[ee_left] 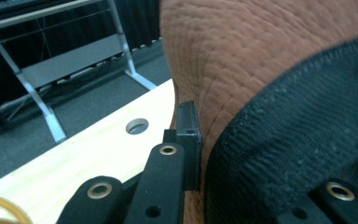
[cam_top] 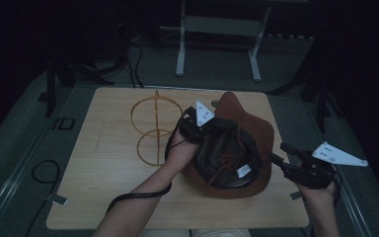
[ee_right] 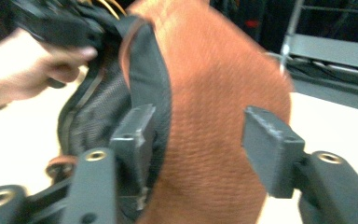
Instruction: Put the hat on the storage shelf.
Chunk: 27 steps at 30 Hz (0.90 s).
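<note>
The rust-brown wide-brimmed hat (cam_top: 246,126) is showing a matt, suede-like cloth with fine stitched ridges across its brim, while its dark woven lining (ee_left: 298,154) is looking coarse and ribbed. The pale wooden table top (cam_top: 103,163) is appearing smooth, with a light grain. The thin golden wire hat stand (cam_top: 150,128) is looking like smooth metal. The black gripper jaws are looking like matt plastic with brass-coloured rivets.

Hat (cam_top: 246,133) fills the table's (cam_top: 103,197) right-centre, far brim tilted up. Wire stand (cam_top: 153,129) upright just left of it, narrow gap between, taken by the left hand (cam_top: 181,150). Left and near table strips bare, passable.
</note>
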Each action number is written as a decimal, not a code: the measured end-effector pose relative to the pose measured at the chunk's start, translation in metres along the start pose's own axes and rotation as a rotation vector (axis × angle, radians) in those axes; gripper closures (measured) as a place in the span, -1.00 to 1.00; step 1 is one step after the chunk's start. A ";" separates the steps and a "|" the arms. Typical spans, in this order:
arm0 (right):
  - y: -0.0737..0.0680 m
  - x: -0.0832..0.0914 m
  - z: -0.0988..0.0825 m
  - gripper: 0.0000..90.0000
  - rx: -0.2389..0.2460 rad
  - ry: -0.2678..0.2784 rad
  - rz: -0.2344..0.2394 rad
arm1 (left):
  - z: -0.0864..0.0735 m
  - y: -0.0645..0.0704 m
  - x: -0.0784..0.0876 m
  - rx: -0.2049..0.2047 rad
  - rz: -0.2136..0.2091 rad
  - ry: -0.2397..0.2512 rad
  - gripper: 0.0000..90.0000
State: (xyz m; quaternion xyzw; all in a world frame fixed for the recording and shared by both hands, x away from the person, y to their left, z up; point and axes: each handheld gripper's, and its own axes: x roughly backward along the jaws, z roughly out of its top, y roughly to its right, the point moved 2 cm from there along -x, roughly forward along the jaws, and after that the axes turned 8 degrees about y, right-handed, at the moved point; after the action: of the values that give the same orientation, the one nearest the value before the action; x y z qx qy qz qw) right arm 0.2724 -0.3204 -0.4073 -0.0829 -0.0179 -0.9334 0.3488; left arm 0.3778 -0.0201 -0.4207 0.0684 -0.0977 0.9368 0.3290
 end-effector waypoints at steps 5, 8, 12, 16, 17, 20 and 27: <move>0.011 0.020 0.008 -0.02 0.064 0.016 -0.052 | 0.001 -0.005 0.009 -0.013 -0.040 0.020 0.93; 0.029 0.020 0.004 0.00 0.074 -0.022 -0.109 | 0.003 -0.003 0.015 -0.032 -0.093 0.020 0.92; 0.048 0.008 -0.006 0.00 0.046 -0.064 -0.117 | 0.007 0.001 0.023 -0.047 -0.183 0.054 0.92; 0.055 -0.008 -0.010 -0.01 0.019 -0.081 -0.093 | 0.007 0.000 0.029 -0.022 -0.321 0.147 0.92; 0.055 -0.012 -0.011 -0.01 0.008 -0.081 -0.081 | 0.007 -0.001 0.030 -0.010 -0.351 0.159 0.92; 0.046 -0.023 -0.013 -0.06 0.003 -0.088 -0.019 | 0.009 -0.002 0.034 0.024 -0.415 0.234 0.92; 0.012 -0.043 -0.009 -0.13 -0.031 -0.045 0.225 | 0.018 0.000 0.043 0.049 -0.475 0.392 0.92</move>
State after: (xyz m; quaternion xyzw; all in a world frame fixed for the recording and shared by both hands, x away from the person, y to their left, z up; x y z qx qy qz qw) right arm 0.3104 -0.3023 -0.4237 -0.1108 -0.0017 -0.8864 0.4495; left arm 0.3452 0.0018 -0.3950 -0.0849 0.0093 0.8310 0.5497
